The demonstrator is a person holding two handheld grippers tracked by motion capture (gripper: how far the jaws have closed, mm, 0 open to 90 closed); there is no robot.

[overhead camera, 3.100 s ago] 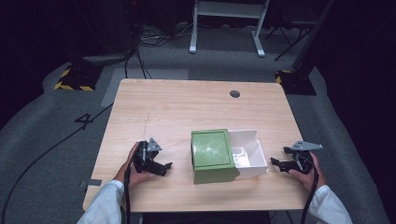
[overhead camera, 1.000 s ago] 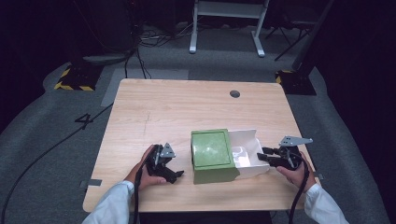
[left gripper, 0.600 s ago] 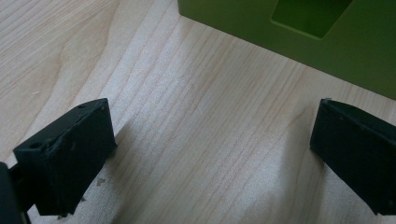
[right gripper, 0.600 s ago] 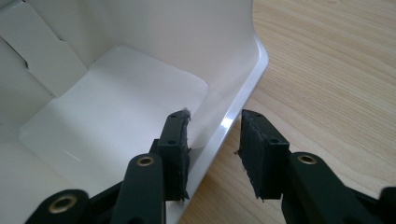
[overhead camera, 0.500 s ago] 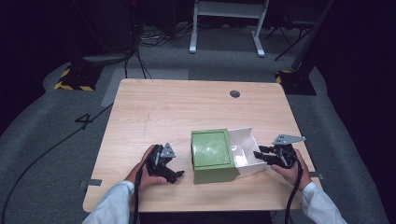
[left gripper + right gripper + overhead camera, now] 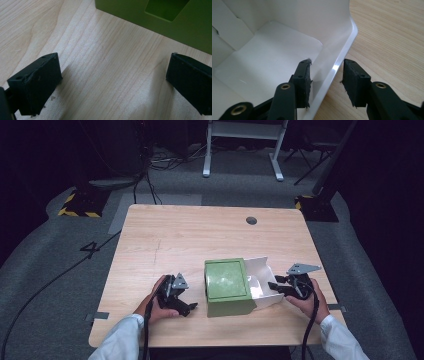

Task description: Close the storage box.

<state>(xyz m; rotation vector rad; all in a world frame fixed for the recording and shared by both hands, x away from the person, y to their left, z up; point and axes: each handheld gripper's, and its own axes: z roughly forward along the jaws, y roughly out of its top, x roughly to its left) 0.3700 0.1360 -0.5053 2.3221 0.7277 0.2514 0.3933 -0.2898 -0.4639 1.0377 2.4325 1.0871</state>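
Observation:
A green box sleeve [image 6: 227, 285] lies near the table's front edge, and a white inner tray [image 6: 262, 280] sticks out of its right side. My left gripper [image 6: 187, 301] rests on the wood just left of the sleeve, open, nothing between its jaws. In the left gripper view the left gripper [image 6: 112, 82] faces the sleeve's green side [image 6: 175, 25], which has a cut-out. My right gripper [image 6: 274, 285] is at the tray's right end. In the right gripper view the right gripper [image 6: 325, 80] is open and straddles the tray's wall [image 6: 337, 67], one jaw inside and one outside.
The wooden table [image 6: 190, 240] has a round cable hole [image 6: 251, 220] at the back right. Its front edge runs just below both hands. Cables and a white stand [image 6: 245, 140] are on the dark floor beyond the table.
My right gripper has moved left from beside the tray until its jaws straddle the tray's end wall. The left gripper came closer to the sleeve earlier and has since held still.

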